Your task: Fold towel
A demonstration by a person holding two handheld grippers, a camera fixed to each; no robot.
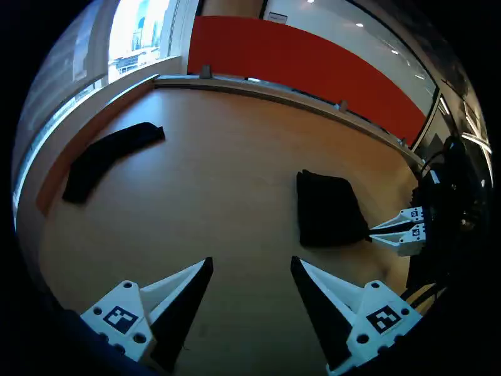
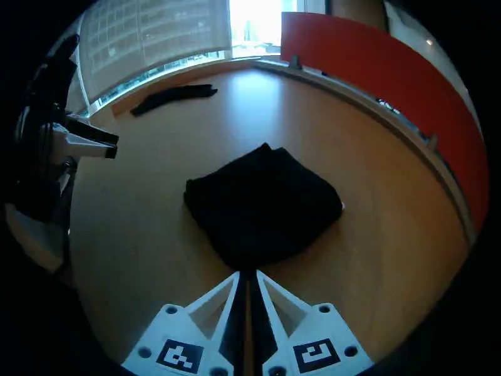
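Note:
A folded black towel (image 1: 329, 210) (image 2: 263, 200) lies on the wooden table (image 1: 219, 188) (image 2: 388, 250). In the right gripper view, my right gripper (image 2: 248, 274) is shut at the towel's near edge, and a tip of the cloth runs in between its fingers. In the left gripper view, that right gripper (image 1: 371, 232) comes in from the right and meets the towel's near right corner. My left gripper (image 1: 250, 263) is open above bare wood, short of the towel and to its left, with nothing in it. The left gripper (image 2: 114, 145) also appears at the left of the right gripper view.
A second black cloth (image 1: 109, 156) (image 2: 175, 95) lies stretched out near the table's far window-side edge. A red partition (image 1: 300, 62) (image 2: 388, 75) stands behind a raised rail (image 1: 282, 94) along the back. A window (image 1: 134, 34) lies beyond. Dark cables and equipment (image 1: 448, 188) crowd the right edge.

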